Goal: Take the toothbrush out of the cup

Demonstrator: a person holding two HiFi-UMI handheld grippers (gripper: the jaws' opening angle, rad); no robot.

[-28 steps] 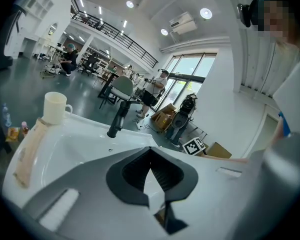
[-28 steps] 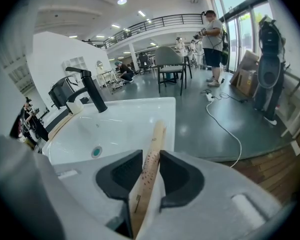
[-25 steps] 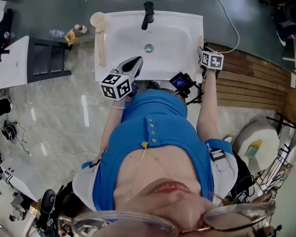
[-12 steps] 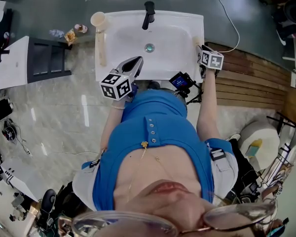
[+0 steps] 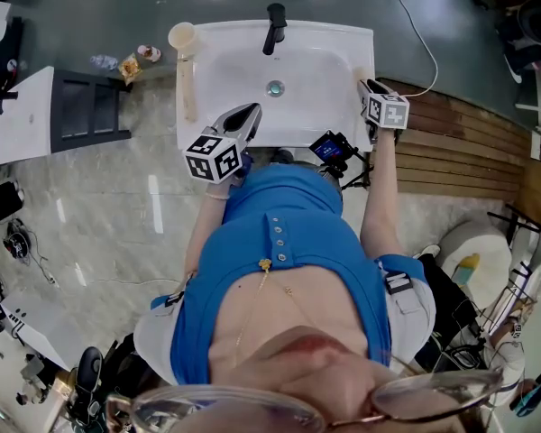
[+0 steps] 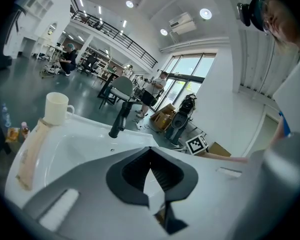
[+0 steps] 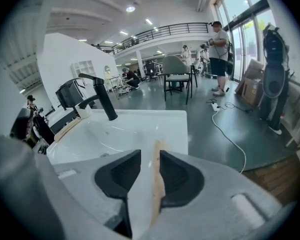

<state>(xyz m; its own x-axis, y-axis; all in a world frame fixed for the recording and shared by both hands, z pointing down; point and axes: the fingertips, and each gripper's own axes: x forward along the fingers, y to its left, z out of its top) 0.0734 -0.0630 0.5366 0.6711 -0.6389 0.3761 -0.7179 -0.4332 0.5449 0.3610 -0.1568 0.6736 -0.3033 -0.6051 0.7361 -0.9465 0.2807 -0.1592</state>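
White sink — cream cup, marker cube

in the head view my right gripper, at the right rim of the sink, hides its jaws under its own cube. its own view shows they've just been opening, with a tan strip between them, its near end lost under the gripper body. i can't tell what that strip is. the cup at the sink's far left corner is too small to see inside.
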